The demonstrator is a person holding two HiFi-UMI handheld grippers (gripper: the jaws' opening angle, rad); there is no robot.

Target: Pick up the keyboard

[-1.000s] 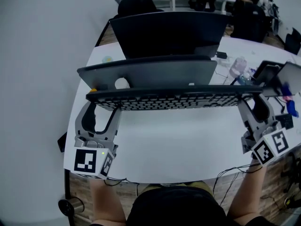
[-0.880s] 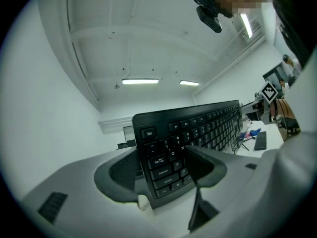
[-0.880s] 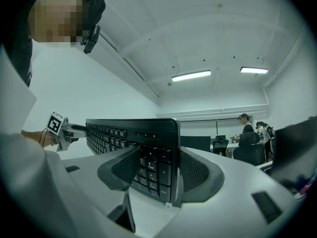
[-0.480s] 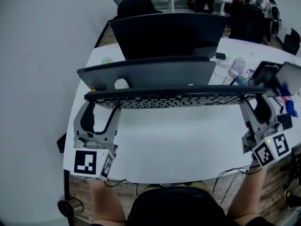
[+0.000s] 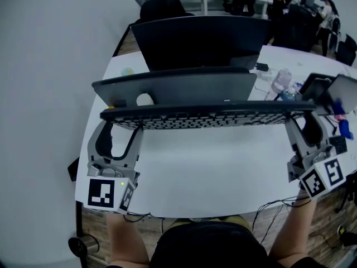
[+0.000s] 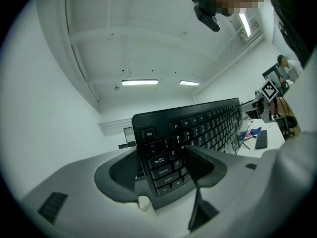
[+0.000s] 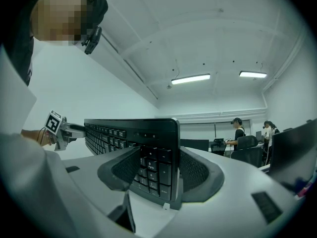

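The black keyboard (image 5: 206, 116) is held by its two short ends. The left tool (image 5: 115, 124) is clamped on the end with the Esc key, and the right tool (image 5: 298, 119) is clamped on the number-pad end, each with its jaws pressed against the keyboard's faces. The keyboard is seen stretched across, over the white bench (image 5: 212, 172) and just in front of a dark monitor (image 5: 201, 38).
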